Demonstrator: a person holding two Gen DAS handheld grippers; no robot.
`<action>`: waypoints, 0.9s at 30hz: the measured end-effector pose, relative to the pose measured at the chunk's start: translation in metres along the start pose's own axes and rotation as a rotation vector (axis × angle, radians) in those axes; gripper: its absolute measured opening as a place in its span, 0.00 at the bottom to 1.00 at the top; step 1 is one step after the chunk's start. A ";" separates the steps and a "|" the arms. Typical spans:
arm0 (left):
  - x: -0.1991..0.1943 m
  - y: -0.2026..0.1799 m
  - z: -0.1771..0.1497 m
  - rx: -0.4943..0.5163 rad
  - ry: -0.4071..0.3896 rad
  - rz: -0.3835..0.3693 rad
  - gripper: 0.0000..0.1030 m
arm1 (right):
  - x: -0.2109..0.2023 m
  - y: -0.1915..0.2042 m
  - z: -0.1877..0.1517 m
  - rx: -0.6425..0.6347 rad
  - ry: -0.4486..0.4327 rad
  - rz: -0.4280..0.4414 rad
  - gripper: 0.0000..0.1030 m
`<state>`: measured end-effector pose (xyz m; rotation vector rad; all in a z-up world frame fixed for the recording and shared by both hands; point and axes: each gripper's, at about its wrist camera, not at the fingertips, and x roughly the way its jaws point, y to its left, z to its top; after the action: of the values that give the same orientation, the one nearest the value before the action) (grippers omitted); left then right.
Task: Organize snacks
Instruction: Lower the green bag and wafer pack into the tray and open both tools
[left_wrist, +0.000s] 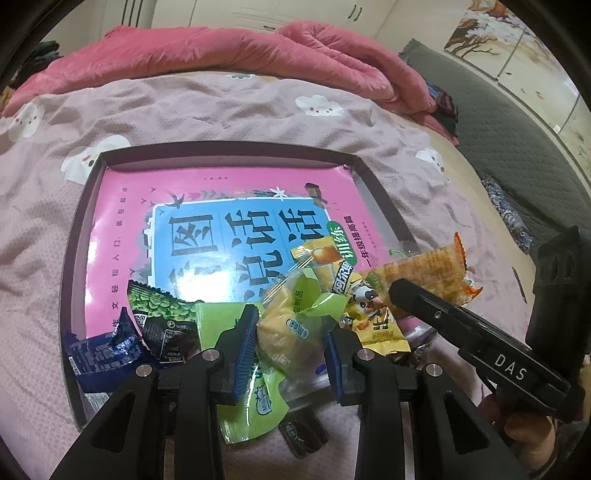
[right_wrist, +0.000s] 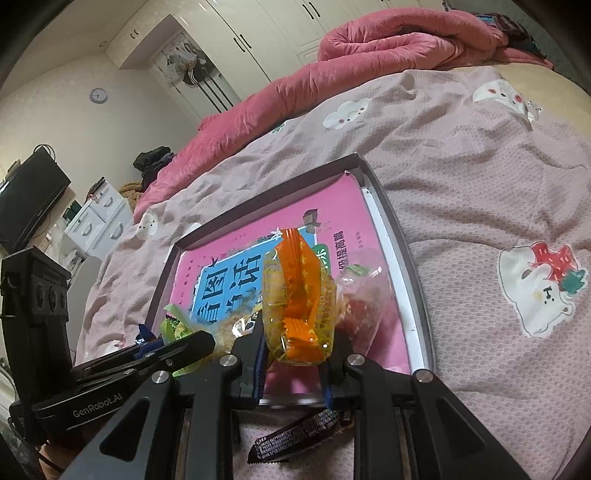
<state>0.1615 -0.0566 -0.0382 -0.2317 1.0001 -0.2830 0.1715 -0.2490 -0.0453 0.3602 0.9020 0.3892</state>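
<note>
Broadly, a bed covered by a pale pink sheet printed with white cloud animals (left_wrist: 192, 122) fills both views, with a rumpled rose-pink quilt (left_wrist: 229, 48) heaped along its far side. On the sheet lies a shallow dark-rimmed rectangular box tray (left_wrist: 79, 236), and flat inside it is a pink and blue children's book with large Chinese characters (left_wrist: 207, 221). Snack packets crowd the near end of the book: a green and black packet printed with peas (left_wrist: 162, 310), a dark blue foil packet (left_wrist: 99, 354) at the tray's near left corner, and a yellow packet with a cartoon cow (left_wrist: 354, 295). A dark brown wrapped bar (right_wrist: 299, 435) lies on the sheet just outside the tray's near rim.

The left gripper (left_wrist: 290, 350) has its jaws nearly closed, its blue pads (left_wrist: 243, 347) pressing on a yellow-green clear-wrapped snack packet (left_wrist: 288, 325) held over the near end of the tray. The right gripper (right_wrist: 295, 365) likewise has its jaws drawn in tight on an orange and clear crinkled snack packet (right_wrist: 299, 295), which stands upright between them above the book's near right part. In the left wrist view that orange packet (left_wrist: 424, 269) sits beyond the right gripper's black finger, just beside the cow packet.
</note>
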 end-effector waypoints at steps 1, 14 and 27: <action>0.001 0.000 0.000 0.000 0.001 0.002 0.33 | 0.000 0.000 0.000 -0.004 0.001 -0.003 0.23; 0.002 0.000 0.001 -0.002 0.000 0.005 0.33 | -0.002 0.000 0.003 -0.019 0.010 -0.051 0.24; 0.003 0.000 0.002 -0.004 0.001 0.006 0.34 | -0.010 -0.008 0.002 0.011 0.030 -0.069 0.27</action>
<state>0.1646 -0.0576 -0.0390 -0.2319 1.0021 -0.2761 0.1689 -0.2607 -0.0405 0.3329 0.9433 0.3272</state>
